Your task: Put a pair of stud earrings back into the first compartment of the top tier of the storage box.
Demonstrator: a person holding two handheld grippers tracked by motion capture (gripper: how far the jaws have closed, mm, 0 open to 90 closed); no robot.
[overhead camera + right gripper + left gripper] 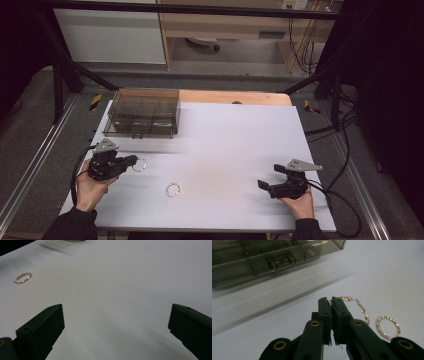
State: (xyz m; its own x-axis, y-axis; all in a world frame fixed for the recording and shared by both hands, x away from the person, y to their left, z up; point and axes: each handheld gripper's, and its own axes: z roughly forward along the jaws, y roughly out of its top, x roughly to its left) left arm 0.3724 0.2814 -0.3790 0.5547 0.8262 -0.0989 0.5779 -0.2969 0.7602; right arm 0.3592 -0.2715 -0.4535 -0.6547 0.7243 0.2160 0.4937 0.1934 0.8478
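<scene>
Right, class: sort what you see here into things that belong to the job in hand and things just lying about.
In the job:
- left gripper, shut on a gold bracelet
- second gold bracelet on the white mat
- smoky plastic compartment box

Lying about:
- right gripper, open, holding nothing
- cables behind the table

I see two gold chain bracelets on the plain white table mat — a smoky-grey clear plastic box, black gripper jaws.

Lab test bench, black metal frame, loose cables, taped floor
</scene>
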